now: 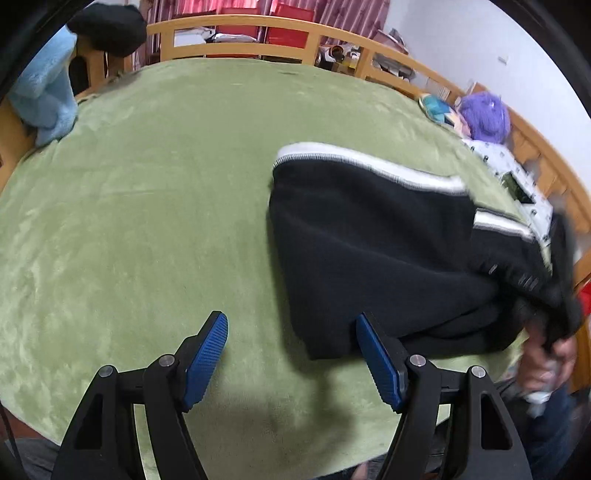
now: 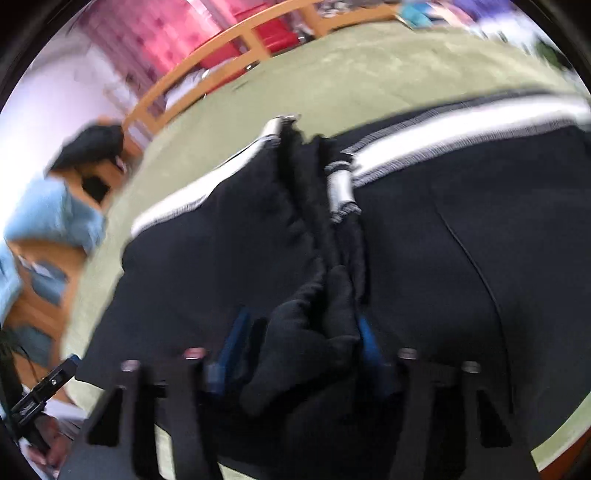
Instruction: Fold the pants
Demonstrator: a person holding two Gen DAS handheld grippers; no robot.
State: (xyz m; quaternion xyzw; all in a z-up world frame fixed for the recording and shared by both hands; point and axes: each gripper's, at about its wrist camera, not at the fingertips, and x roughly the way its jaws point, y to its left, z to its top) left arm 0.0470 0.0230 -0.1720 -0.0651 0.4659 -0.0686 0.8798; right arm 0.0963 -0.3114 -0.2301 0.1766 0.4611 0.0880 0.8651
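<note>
The pants (image 1: 369, 251), soft, limp fleece on the green bed (image 1: 147, 184), are best taken at bunched edges. A gathered fold is pinched by the right tool (image 2: 295, 343); the left tool (image 1: 291, 354), beside the pants, is held open and empty.

Pants (image 1: 369, 240) in matt black fleecy cloth with white knit side stripes, laid on a green plush blanket (image 1: 147, 184) (short velvety nap), wooden rail (image 1: 240, 24) smooth and varnished, left gripper (image 1: 291, 354) in matt black plastic, ribbed blue pads, small metal pins
</note>
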